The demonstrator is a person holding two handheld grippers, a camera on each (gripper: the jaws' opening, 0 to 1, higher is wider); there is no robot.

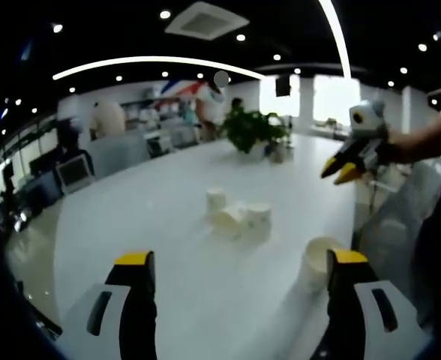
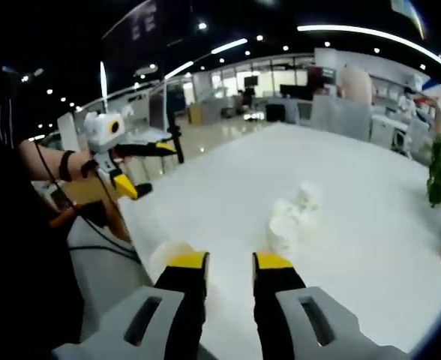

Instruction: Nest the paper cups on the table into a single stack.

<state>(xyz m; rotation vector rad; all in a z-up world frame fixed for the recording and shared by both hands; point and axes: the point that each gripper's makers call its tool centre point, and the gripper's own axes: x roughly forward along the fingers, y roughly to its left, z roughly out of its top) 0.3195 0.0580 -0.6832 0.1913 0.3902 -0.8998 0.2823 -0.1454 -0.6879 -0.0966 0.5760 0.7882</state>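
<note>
In the left gripper view, the left gripper (image 1: pixel 239 274) hangs over a long white table (image 1: pixel 130 225) with its jaws spread wide and nothing between them; a cluster of paper cups (image 1: pixel 239 215) stands near the middle of the top, some upright and at least one seemingly tipped, while a lone cup (image 1: pixel 316 262) sits close beside the right-hand jaw. The right gripper (image 1: pixel 348 161) is held up at the table's far right, apart from every cup. A potted plant (image 1: pixel 252 131) stands farther down the table, with desks, chairs and ceiling lights beyond. In the right gripper view, the right gripper (image 2: pixel 230 262) shows its jaws a narrow gap apart and empty; the cluster (image 2: pixel 292 214) lies ahead, the lone cup (image 2: pixel 172 253) just left of the jaws, and the left gripper (image 2: pixel 142 169) is raised over the table edge. A good start, to my eye, is taking the nearest cup by its rim, squarely, and squeezing lightly so the thin paper keeps its shape.
</note>
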